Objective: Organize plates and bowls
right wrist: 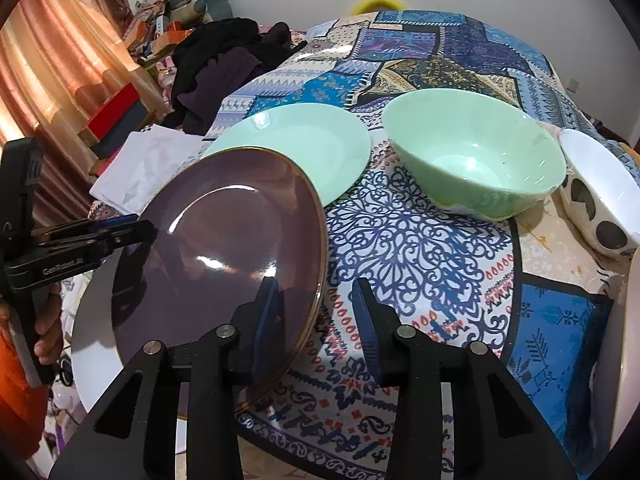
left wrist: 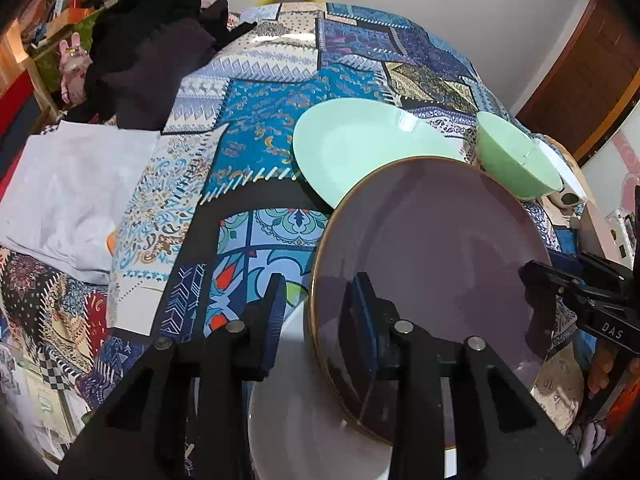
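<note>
Both grippers are on the purple plate [left wrist: 432, 264], one on each side of its rim. The left gripper [left wrist: 320, 304] has one finger over the plate face and the other outside the rim. The right gripper [right wrist: 316, 312] straddles the opposite edge the same way. Both sets of jaws stand narrow around the rim. The pads look close to the edge, but whether they actually press on it cannot be told from these views, so this reads as a grasp in progress rather than a firm hold.

The purple plate is tilted, its near edge over a white plate [left wrist: 304, 412] below it. Just behind it the green plate [right wrist: 312, 148] lies flat on the patterned tablecloth [right wrist: 420, 240]. The green bowl [right wrist: 476, 160] sits right of that, and the spotted white bowl [right wrist: 596, 196] sits further right, tipped on its side.

Progress judged: early. Possibly one stack started, purple over white, though it is not seated flat. Left to do: settle the purple plate, bring the green plate onto the plate pile, nest the two bowls.

Off-task clutter: dark clothes [left wrist: 152, 60] and a white cloth [left wrist: 72, 184] at the far left of the table.
</note>
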`<move>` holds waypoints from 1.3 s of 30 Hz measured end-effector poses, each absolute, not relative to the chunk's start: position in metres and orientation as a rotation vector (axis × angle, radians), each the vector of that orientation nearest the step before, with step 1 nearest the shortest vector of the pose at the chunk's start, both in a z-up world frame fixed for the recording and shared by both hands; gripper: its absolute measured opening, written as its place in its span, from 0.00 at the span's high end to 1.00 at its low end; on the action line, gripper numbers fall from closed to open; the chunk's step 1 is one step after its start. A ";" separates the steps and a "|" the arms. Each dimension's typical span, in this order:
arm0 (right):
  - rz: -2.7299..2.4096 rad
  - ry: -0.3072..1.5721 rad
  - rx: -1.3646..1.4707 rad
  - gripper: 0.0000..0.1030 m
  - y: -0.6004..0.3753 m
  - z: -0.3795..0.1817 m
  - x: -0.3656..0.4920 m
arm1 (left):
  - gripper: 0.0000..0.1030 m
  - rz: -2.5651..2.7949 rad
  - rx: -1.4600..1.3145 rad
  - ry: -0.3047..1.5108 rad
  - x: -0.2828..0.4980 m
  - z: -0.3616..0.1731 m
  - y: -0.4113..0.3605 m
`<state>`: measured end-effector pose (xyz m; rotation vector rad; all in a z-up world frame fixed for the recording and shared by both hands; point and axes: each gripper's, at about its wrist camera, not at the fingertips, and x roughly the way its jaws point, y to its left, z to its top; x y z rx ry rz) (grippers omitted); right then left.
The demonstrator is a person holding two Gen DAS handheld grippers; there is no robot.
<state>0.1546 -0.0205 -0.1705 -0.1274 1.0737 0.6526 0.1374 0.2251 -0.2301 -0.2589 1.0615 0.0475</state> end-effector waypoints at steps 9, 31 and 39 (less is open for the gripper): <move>0.692 1.100 -0.095 0.73 -0.018 -0.176 0.151 | 0.67 0.006 -0.289 1.077 0.141 -0.232 0.226; 0.623 1.062 -0.003 0.80 -0.036 -0.169 0.158 | 0.67 -0.088 -0.285 1.085 0.144 -0.226 0.202; 0.607 1.058 0.019 0.80 -0.046 -0.165 0.159 | 0.67 -0.102 -0.300 1.080 0.140 -0.222 0.193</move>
